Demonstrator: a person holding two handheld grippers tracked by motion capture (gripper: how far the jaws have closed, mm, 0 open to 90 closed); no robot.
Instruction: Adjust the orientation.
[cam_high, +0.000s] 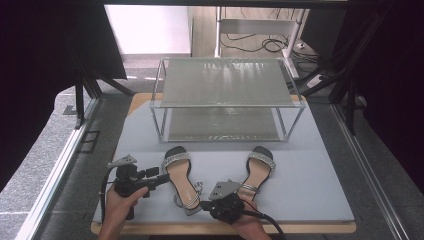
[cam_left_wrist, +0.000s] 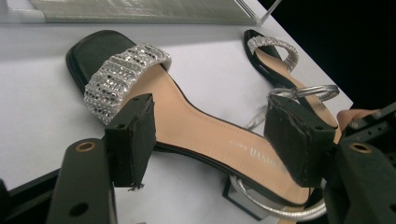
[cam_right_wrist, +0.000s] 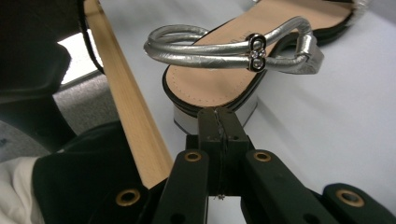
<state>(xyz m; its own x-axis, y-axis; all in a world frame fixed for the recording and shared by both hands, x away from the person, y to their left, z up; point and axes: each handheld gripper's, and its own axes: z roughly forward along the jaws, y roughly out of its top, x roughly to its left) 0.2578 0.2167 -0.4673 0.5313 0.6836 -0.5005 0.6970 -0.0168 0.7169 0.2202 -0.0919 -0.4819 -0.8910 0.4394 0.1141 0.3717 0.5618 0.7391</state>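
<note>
In the high view, the grey-covered worktop (cam_high: 310, 175) with its pale wooden edge fills the middle of the frame; its near edge runs along the bottom, just under the two hands. A two-tier wire-and-mesh shoe rack (cam_high: 226, 97) stands at the upper middle, both its shelves bare. Open grey surface lies to the right of the shoes and between them and the rack. Two black-soled sandals with tan insoles and rhinestone toe bands lie below the rack: the left sandal (cam_high: 179, 180) at lower centre-left and the right sandal (cam_high: 258, 167) at lower centre-right, well apart. The left tongs (cam_high: 162, 180) sit at the lower left, pointing right towards the left sandal's side. The right tongs (cam_high: 206, 205) sit at the bottom centre, between the two heels, close to the worktop's near edge.

In the left gripper view, the left tongs (cam_left_wrist: 215, 135) stand wide apart, released, one pad on each side of the left sandal (cam_left_wrist: 196, 126). The pads do not press on it. The right sandal (cam_left_wrist: 275, 56) lies in the upper right, near the worktop's edge.

In the right gripper view, the right tongs (cam_right_wrist: 218, 121) are clenched, pads together with nothing between them, their tips just at the block heel of the right sandal (cam_right_wrist: 233, 79). Its silver ankle strap (cam_right_wrist: 224, 46) loops above the heel. The worktop's wooden edge (cam_right_wrist: 126, 93) runs down the left of the frame, just beside the heel.
</note>
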